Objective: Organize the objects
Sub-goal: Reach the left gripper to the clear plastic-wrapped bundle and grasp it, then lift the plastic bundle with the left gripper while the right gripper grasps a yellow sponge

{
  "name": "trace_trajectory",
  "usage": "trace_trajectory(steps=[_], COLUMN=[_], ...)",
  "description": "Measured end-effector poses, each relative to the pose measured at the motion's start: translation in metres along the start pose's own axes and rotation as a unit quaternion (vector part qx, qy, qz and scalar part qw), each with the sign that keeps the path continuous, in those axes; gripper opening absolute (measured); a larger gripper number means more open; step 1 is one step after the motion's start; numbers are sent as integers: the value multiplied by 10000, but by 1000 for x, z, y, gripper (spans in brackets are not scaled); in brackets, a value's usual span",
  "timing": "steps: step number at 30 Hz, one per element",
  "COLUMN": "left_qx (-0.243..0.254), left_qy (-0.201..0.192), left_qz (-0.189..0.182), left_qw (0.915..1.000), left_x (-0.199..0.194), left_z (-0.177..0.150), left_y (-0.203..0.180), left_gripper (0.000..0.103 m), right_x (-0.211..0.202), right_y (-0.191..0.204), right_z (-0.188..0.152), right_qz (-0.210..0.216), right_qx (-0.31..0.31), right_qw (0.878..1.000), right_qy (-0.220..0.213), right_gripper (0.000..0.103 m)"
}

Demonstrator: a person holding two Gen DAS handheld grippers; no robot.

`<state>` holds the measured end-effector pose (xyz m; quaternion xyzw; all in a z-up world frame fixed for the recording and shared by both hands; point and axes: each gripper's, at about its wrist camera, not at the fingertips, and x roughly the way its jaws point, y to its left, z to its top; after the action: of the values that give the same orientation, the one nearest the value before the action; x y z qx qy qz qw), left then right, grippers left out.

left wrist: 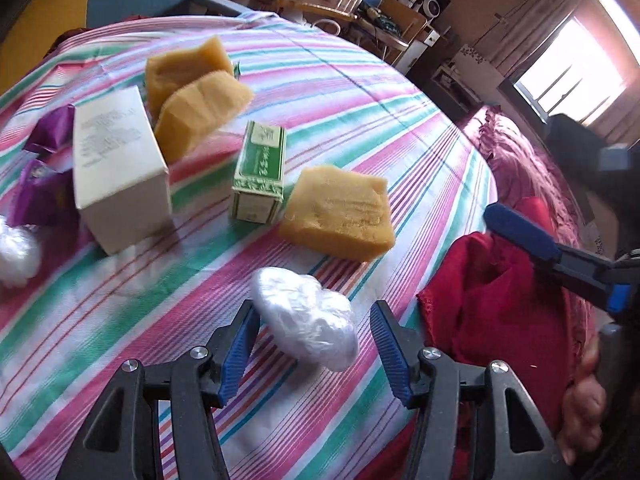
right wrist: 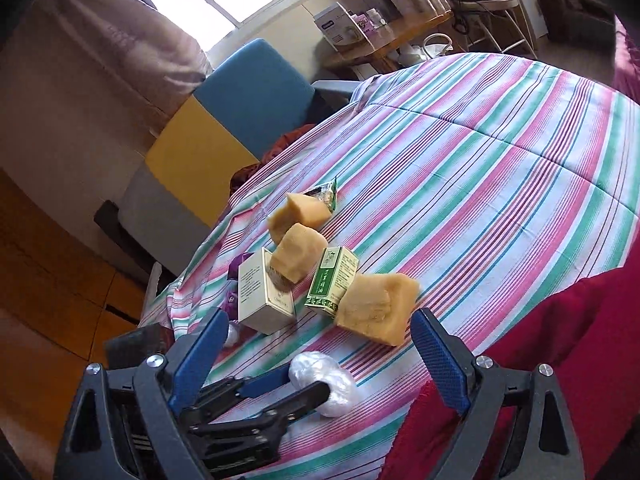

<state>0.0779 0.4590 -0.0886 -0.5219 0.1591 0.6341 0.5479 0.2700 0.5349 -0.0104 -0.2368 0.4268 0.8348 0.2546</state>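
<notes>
Left wrist view: the left gripper (left wrist: 316,344) is spread wide around a white plastic bundle (left wrist: 306,322) on the striped cloth (left wrist: 400,120).

The crinkly bundle could squirt out sideways as the jaws close. The right gripper (right wrist: 316,364) hangs open, empty. Count: three sponges, two boxes, and perhaps two plastic bundles, the second blurred.

A quilted cloth (left wrist: 400,128) striped pink, green, white and blue carries three tan-yellow sponge blocks (left wrist: 340,212), a green-and-white patterned carton (left wrist: 260,172), a cream cardboard box (left wrist: 120,168), purple foil packets (left wrist: 44,196), a glossy white plastic bundle (left wrist: 308,320) and a crimson fabric (left wrist: 500,304).
</notes>
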Motion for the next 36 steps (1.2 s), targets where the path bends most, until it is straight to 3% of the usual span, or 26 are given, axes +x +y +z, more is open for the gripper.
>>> trace_trajectory(steps=[4, 13, 21, 36], left_qx=[46, -110, -291, -268], left_qy=[-213, -734, -1128, -1516], left_qz=[153, 431, 620, 446], left_qw=[9996, 9963, 9913, 9871], left_x=[0, -53, -85, -85], left_z=[-9, -65, -111, -124], left_y=[8, 65, 89, 93], left_gripper=[42, 42, 41, 41], right_x=[1, 6, 21, 35], right_y=[-1, 1, 5, 9], right_z=[0, 0, -1, -3], right_qz=[6, -102, -328, -724], right_qx=[18, -33, -140, -233], right_qw=[10000, 9997, 9974, 9921], right_qy=[15, 207, 619, 999], right_gripper=[93, 93, 93, 94])
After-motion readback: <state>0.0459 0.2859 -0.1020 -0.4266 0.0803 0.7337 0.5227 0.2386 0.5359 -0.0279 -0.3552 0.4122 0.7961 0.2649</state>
